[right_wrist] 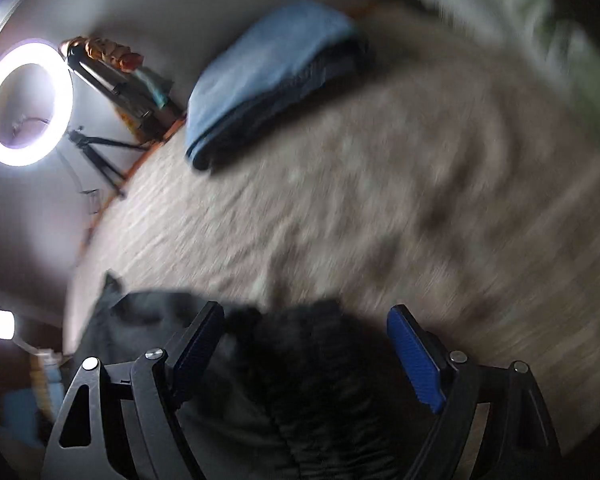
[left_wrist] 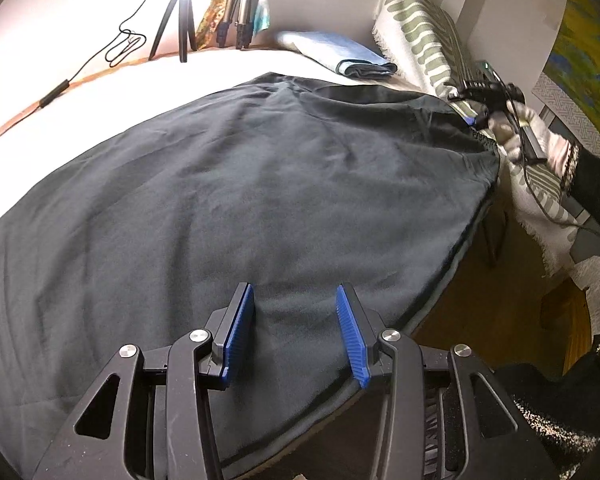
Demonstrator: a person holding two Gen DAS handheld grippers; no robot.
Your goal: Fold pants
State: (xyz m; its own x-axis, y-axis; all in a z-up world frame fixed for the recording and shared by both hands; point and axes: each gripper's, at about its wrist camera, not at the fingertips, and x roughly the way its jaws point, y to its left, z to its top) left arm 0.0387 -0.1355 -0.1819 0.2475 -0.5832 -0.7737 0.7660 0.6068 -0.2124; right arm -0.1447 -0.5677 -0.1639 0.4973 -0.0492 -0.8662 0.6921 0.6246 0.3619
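Dark grey pants (left_wrist: 240, 200) lie spread wide over the pale table (left_wrist: 80, 92). My left gripper (left_wrist: 296, 320) is open just above the near edge of the cloth, holding nothing. The right gripper (left_wrist: 478, 118) shows at the far right end of the pants, by the gathered waistband; its jaws are too small to read there. In the blurred right wrist view my right gripper (right_wrist: 306, 344) is open, its blue pads wide apart over the black waistband (right_wrist: 300, 380). The table's pale surface (right_wrist: 380, 200) lies beyond.
A folded blue cloth (left_wrist: 340, 54) (right_wrist: 268, 76) lies at the table's far side. A green-patterned throw (left_wrist: 424, 36) hangs at the right. A tripod (left_wrist: 176, 20), cable (left_wrist: 120, 44) and ring light (right_wrist: 26, 102) stand at the back. Wood floor (left_wrist: 492, 312) shows past the table's right edge.
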